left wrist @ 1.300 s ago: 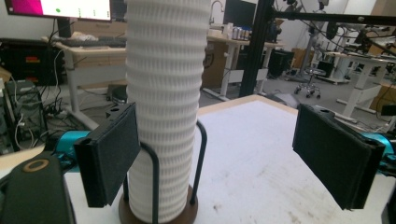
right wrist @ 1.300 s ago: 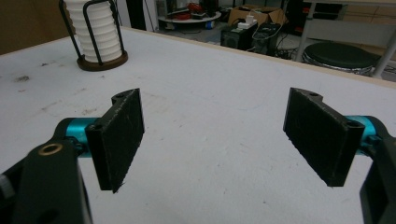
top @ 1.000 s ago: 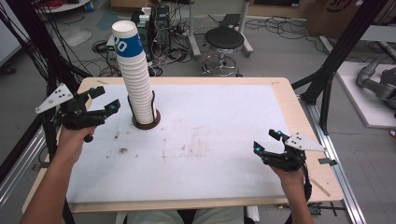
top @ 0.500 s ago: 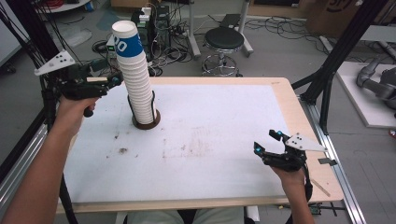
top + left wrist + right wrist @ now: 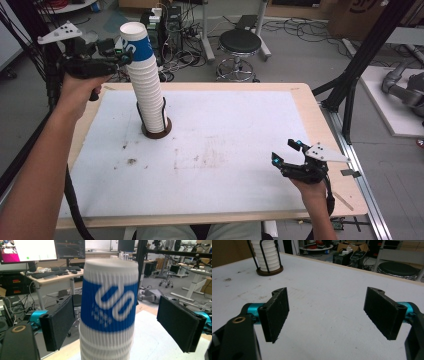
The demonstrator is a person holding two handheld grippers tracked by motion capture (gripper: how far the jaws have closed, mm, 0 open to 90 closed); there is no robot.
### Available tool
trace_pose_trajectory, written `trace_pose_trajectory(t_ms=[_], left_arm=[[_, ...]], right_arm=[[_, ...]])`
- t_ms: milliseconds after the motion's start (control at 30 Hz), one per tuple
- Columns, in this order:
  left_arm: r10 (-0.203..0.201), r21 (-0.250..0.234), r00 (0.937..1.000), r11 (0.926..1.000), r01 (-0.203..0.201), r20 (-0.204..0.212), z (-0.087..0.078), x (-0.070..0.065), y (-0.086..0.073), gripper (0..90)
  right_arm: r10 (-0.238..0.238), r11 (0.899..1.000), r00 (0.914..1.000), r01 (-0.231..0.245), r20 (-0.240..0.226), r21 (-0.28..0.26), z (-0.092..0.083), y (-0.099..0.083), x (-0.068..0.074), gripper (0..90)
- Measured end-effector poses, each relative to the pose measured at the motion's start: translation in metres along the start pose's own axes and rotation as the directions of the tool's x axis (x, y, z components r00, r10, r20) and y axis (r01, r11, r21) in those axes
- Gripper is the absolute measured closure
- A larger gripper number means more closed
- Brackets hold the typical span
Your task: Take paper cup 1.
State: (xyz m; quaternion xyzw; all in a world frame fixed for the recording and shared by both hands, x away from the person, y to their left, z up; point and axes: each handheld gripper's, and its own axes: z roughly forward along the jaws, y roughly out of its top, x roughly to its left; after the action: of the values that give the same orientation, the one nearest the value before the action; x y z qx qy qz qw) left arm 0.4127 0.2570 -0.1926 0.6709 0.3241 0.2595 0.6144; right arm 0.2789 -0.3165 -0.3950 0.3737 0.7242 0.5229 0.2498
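Your left tongs (image 5: 122, 54) are up at the top of the tall stack of white ribbed paper cups (image 5: 148, 95), level w/ the top cup w/ the blue band and white logo (image 5: 110, 305). In the left gripper view that cup sits between the two black pads, jaws spread: the left pad (image 5: 58, 321) is just beside the cup wall, the right pad (image 5: 178, 323) stands well clear w/ a gap. Can't tell if the left pad actually touches, the cup is a bit blurred. No pinch on it.

The stack stands upright in a round dark-brown base w/ black wire uprights (image 5: 156, 131), on the left-rear part of the desk w/ the white sheet and pale wooden edge (image 5: 240, 150). Your left forearm (image 5: 37, 165) comes up along the left side of the desk to reach it.

Your right tongs (image 5: 285, 152) are near the front-right corner of the desk, low over the white sheet, well apart from the stack. Jaws spread wide, nothing between them; in the right gripper view you see bare sheet btw the pads, and the holder and lower cups far off at top left.

A few brown stains (image 5: 131, 161) mark the sheet in front of the holder. A black round stool (image 5: 240, 42) stands on the floor behind the desk.
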Motion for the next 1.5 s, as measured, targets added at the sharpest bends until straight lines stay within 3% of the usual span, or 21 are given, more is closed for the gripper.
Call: trace_pose_trajectory(t_ms=[167, 367, 467, 567, 667, 867, 1033, 1200, 1500], left_arm=[[0.003, 0.034, 0.9998, 0.9994, -0.002, -0.02, 0.014, 0.005, 0.015, 14.7], [0.005, 0.062, 1.0, 0.9981, -0.005, -0.006, 0.028, 0.006, 0.025, 14.7], [0.012, 0.067, 0.9999, 0.9976, -0.012, -0.002, 0.034, 0.004, 0.027, 16.9], [0.01, 0.084, 0.9999, 0.9964, -0.011, 0.006, 0.039, 0.004, 0.025, 25.0], [-0.012, 0.086, 0.9999, 0.9962, 0.012, 0.001, 0.04, 0.006, 0.025, 26.6], [0.004, 0.105, 1.0, 0.9944, -0.005, 0.006, 0.039, 0.006, 0.029, 27.7], [-0.018, 0.055, 0.9997, 0.9983, 0.017, 0.016, 0.035, 0.007, 0.038, 28.6], [-0.015, 0.023, 0.9997, 0.9996, 0.014, 0.018, 0.027, 0.004, 0.054, 28.6], [-0.025, -0.034, 0.9991, 0.9991, 0.026, 0.034, 0.012, 0.003, 0.074, 28.6]], right_arm=[[-0.001, 1.0, 1.0, 0.001, -0.002, -0.001, 0.0, 0.0, 0.0, 20.9], [0.002, 1.0, 1.0, -0.002, -0.002, 0.004, -0.001, -0.001, -0.001, 20.9], [0.005, 1.0, 1.0, -0.005, 0.001, 0.003, -0.001, -0.001, -0.002, 20.9], [0.003, 1.0, 1.0, -0.003, 0.0, 0.002, -0.002, -0.001, -0.002, 20.9], [0.002, 1.0, 1.0, -0.002, 0.001, 0.0, -0.002, -0.002, -0.002, 20.9], [0.007, 1.0, 1.0, -0.007, 0.003, 0.0, -0.002, -0.001, -0.002, 20.9], [0.01, 1.0, 0.9999, -0.01, 0.003, 0.0, -0.002, -0.001, -0.002, 20.9], [0.006, 1.0, 1.0, -0.006, 0.002, -0.004, -0.002, -0.001, -0.002, 20.9], [0.009, 1.0, 1.0, -0.009, 0.001, -0.006, -0.003, -0.001, -0.002, 20.9]])
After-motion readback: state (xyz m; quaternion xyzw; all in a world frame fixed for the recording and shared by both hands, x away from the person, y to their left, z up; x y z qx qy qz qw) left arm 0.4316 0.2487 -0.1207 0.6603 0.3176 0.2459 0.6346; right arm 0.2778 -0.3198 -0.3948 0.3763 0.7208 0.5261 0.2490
